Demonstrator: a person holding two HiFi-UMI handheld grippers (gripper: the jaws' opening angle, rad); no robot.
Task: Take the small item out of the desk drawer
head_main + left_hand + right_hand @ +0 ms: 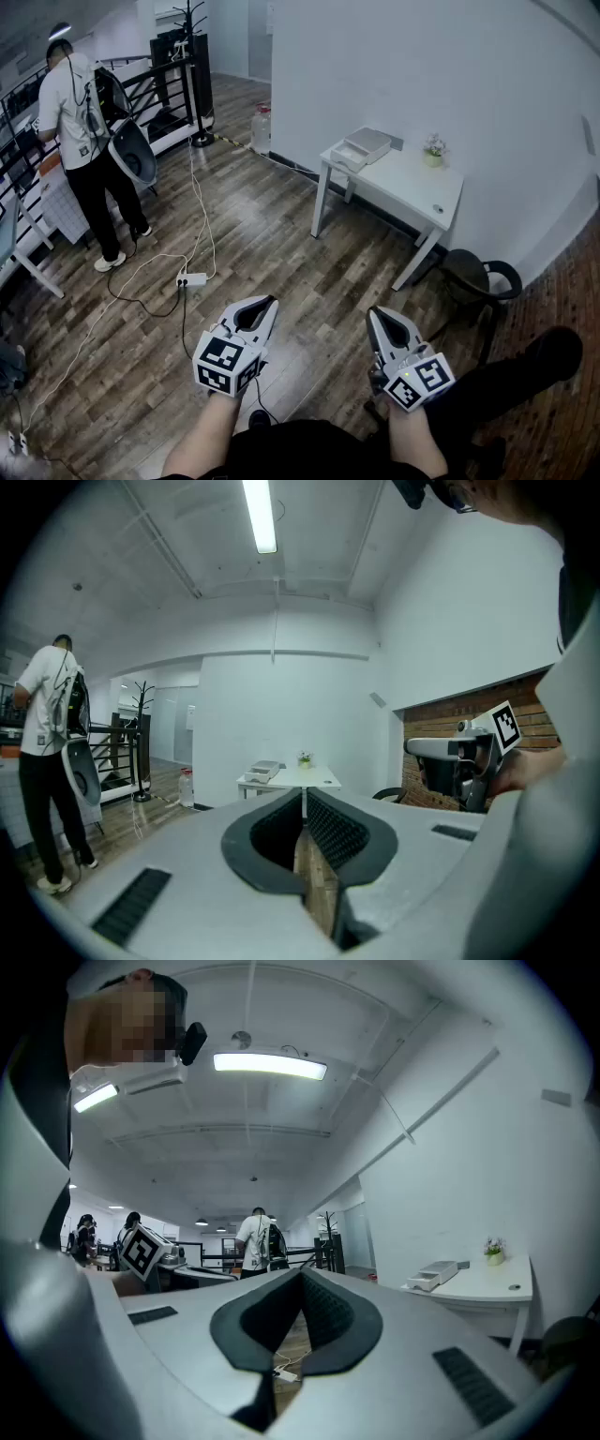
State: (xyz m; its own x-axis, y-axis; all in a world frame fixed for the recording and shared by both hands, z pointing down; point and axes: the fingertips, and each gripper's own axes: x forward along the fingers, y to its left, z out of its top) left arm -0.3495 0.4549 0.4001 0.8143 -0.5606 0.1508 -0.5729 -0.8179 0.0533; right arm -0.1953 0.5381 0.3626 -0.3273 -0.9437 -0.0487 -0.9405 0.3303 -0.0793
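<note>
The approach step is in hand; no contact with the work has been made. Both grippers are held low in front of the operator, over the wooden floor (281, 234) and well apart from the white counter (412, 187).

**Gripper state**
- The fingers of the left gripper (266, 303) are seen closed together in the left gripper view, with nothing between them.
- The fingers of the right gripper (379, 315) are likewise brought together, and nothing is held.

**Location of the work**
- A small white drawer unit (360, 147) is set on the far left corner of the counter, against the wall. Its drawer appears to be drawn partly out, though this cannot be confirmed from here.
- The small item is not visible in any view; it is judged to lie inside the drawer.
- A potted plant (433, 150) stands on the counter near the wall, and a dark chair (480, 275) is placed at the right end.

**Next move**
The counter must be approached, with the chair avoided. One gripper's fingers must then be opened before the drawer is reached.
</note>
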